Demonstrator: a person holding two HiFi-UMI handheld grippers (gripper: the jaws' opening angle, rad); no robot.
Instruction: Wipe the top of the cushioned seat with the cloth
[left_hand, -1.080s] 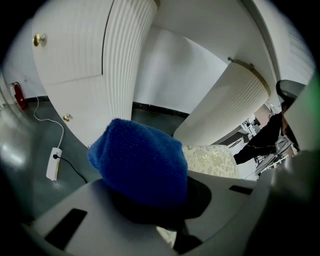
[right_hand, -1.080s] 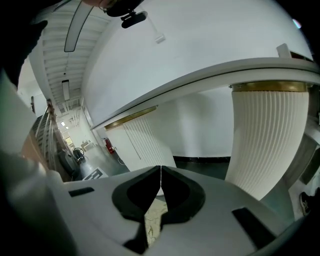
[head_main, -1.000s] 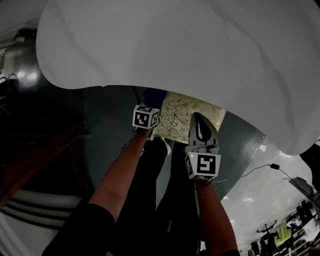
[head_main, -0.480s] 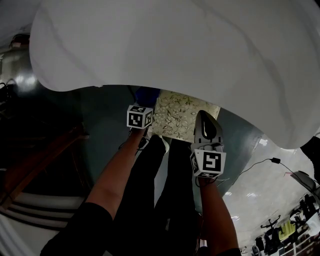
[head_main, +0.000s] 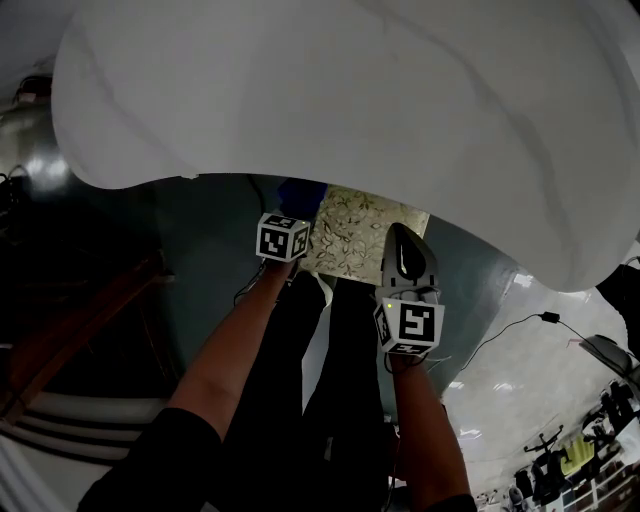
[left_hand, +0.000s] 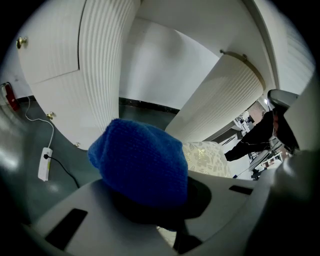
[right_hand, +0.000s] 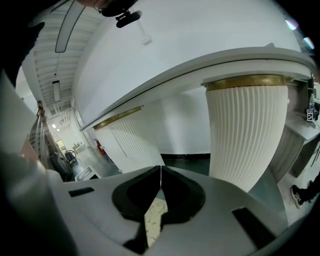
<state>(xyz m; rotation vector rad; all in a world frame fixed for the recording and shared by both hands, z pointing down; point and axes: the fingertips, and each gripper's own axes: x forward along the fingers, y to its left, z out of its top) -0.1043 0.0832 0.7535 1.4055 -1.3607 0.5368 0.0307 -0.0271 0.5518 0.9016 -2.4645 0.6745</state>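
One white curved counter (head_main: 350, 90) fills the upper part of the head view, and just below its edge stands one cushioned seat (head_main: 365, 232) with a leaf-patterned top. Two grippers are at the seat. The left gripper (left_hand: 160, 215) has its jaws clamped on the one blue cloth (left_hand: 140, 160), bunched at the seat's far left corner, while the right gripper (right_hand: 160, 175) hangs by the near right edge, jaws pressed together on nothing.

Person: black short sleeve (head_main: 160, 462), black trousers (head_main: 345, 400); left gripper (left_hand: 160, 210) and right gripper (right_hand: 161, 182) pale grey moulded shells with black inner recesses; left marker cube (head_main: 283, 238) and right marker cube (head_main: 411, 328) white with black squares; small green light (head_main: 387, 306).
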